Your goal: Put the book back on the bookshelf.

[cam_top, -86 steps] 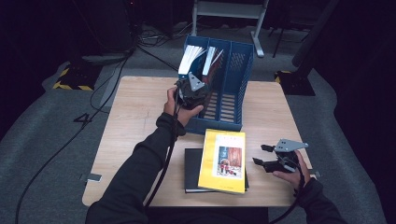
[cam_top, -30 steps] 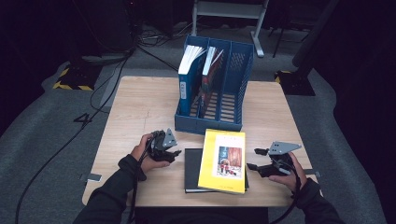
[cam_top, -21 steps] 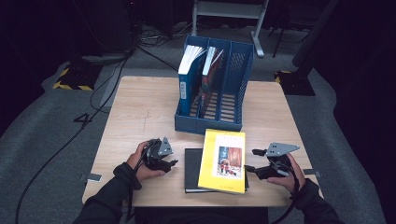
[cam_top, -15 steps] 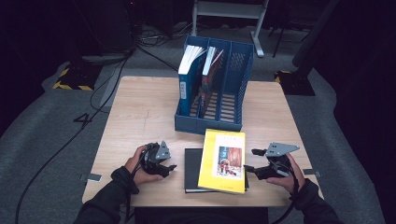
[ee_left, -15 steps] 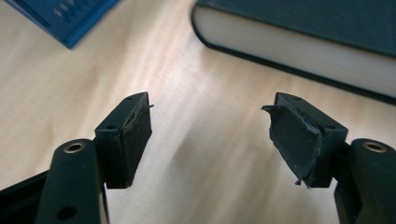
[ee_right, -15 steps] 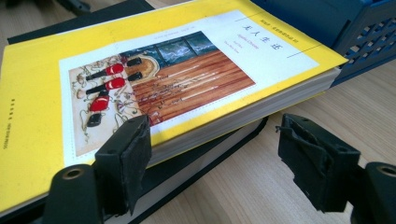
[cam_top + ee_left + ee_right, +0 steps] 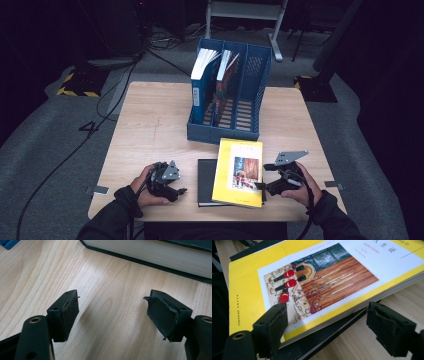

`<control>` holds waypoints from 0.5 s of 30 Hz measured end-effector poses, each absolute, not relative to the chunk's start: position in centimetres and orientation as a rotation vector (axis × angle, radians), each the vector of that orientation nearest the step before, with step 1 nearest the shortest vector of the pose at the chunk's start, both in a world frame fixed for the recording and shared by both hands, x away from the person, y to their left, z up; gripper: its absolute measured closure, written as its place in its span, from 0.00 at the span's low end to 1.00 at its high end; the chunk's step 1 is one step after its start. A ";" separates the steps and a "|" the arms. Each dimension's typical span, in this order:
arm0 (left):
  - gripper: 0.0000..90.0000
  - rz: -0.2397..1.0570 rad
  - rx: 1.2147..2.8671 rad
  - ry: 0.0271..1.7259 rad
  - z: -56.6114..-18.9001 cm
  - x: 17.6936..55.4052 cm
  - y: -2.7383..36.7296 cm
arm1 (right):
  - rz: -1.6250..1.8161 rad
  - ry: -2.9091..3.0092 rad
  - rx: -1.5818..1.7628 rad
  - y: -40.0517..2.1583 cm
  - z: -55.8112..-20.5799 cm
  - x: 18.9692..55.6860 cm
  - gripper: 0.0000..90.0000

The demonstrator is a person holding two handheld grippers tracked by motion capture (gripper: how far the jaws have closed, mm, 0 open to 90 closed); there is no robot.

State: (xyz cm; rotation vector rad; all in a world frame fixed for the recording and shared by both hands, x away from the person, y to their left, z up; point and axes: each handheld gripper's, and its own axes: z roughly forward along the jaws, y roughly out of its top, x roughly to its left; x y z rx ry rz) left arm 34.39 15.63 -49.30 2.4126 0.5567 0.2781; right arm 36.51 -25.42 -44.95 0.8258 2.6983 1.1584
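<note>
Up close, cover art (red figures)

Two tongs, one blue file rack, two upright books, two flat books, one table

yellow book, cover print too small to read

Your high view looks forward and down over the whole tabletop from your side. Your left gripper view sits close above the wood, facing the dark book's page edge. Your right gripper view looks closely across the yellow book, which the high view shares.
</note>
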 end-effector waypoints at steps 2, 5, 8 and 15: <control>0.28 0.239 2.399 0.552 -49.5 34.6 15.7 | 1.156 2.730 0.857 -25.5 -45.1 37.0 0.16; 0.24 0.198 2.387 0.530 -49.7 35.1 15.7 | 1.161 2.777 0.862 -25.4 -45.3 37.5 0.16; 0.19 0.173 2.372 0.527 -50.0 35.6 15.8 | 1.163 2.814 0.875 -25.4 -45.4 38.0 0.16; 0.17 0.175 2.336 0.502 -50.4 36.0 15.8 | 1.145 2.841 0.875 -25.2 -45.4 38.3 0.14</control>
